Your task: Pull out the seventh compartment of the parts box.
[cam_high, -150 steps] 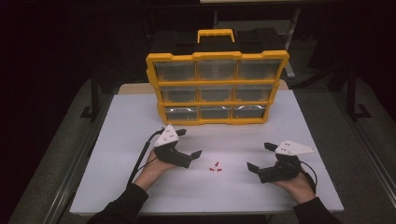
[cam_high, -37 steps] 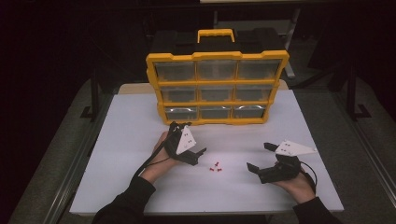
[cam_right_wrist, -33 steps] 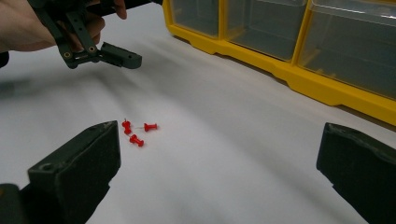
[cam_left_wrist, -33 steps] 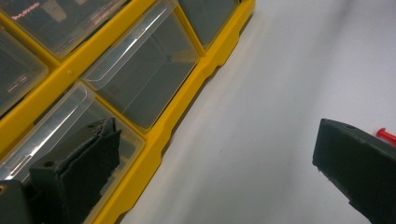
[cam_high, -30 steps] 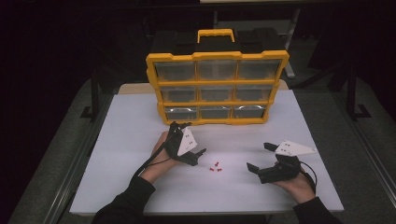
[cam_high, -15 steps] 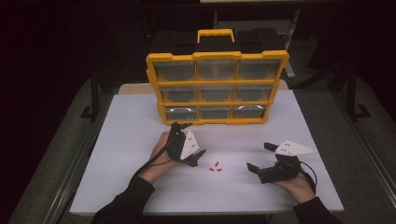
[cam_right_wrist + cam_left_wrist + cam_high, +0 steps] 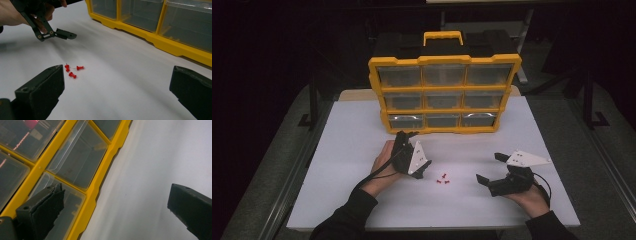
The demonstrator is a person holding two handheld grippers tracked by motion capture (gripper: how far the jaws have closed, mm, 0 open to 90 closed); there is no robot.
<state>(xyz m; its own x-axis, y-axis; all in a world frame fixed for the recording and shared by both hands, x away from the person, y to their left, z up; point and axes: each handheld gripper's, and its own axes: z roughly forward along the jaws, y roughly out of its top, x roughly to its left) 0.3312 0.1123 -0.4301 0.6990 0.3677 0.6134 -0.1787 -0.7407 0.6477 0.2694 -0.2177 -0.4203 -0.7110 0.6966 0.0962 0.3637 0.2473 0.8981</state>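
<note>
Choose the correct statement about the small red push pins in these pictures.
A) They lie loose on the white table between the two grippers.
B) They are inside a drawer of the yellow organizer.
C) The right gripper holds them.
A: the red push pins lie loose on the white table, between the left gripper and the right gripper, both open and holding nothing.

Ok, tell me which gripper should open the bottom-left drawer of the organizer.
Left. The left gripper, jaws open, is turned toward the organizer, and its own view looks at the drawers. The right gripper faces the red pushpins.
</note>
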